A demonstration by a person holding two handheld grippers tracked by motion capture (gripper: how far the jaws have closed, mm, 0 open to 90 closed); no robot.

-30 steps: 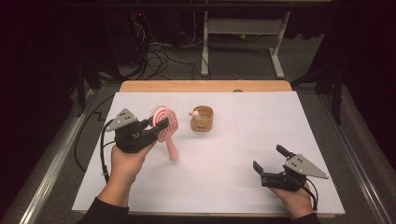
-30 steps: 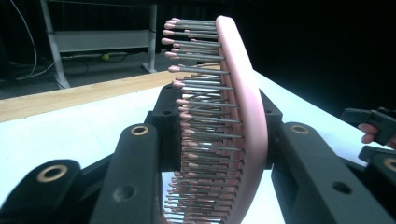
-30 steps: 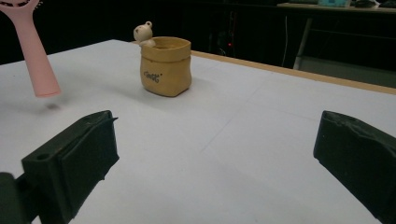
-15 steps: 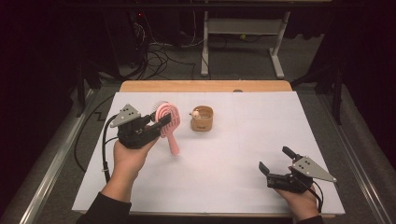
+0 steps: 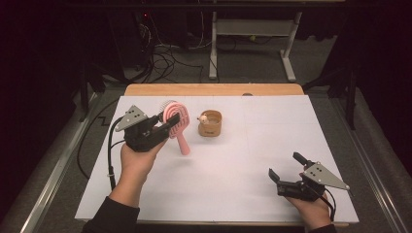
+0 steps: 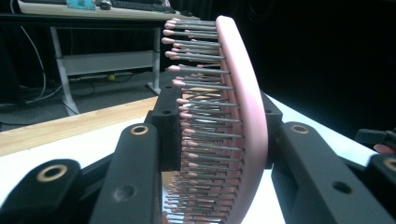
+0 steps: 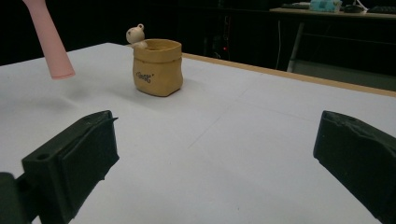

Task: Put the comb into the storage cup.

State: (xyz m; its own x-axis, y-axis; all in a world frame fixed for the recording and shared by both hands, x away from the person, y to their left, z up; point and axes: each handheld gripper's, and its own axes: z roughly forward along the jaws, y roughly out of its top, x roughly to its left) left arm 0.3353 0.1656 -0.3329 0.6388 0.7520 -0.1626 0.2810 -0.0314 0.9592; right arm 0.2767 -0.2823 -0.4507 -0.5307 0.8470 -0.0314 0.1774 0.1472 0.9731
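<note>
My left gripper [image 5: 167,122] is shut on the head of a pink hairbrush [image 5: 176,119], held above the white table with the handle [image 5: 182,143] hanging down to the right. In the left gripper view the jaws clamp the brush head [image 6: 243,116] from both sides, bristles facing left. A tan bag-shaped pot [image 5: 210,124] with a small bear figure [image 5: 203,118] on its rim stands just right of the brush. My right gripper [image 5: 286,167] rests open near the front right of the table, nothing between its jaws. In the right gripper view the pot [image 7: 157,67] stands ahead and the brush handle [image 7: 46,37] hangs at the upper left.
A white sheet [image 5: 272,131] covers the table, with a wooden strip [image 5: 214,90] along its far edge. Beyond it stand a desk frame [image 5: 250,43] and loose cables [image 5: 165,58] on the floor. Metal rails [image 5: 58,165] run along the table's sides.
The left gripper has lifted the hairbrush slightly and tilted it. The right gripper has hardly shifted.
</note>
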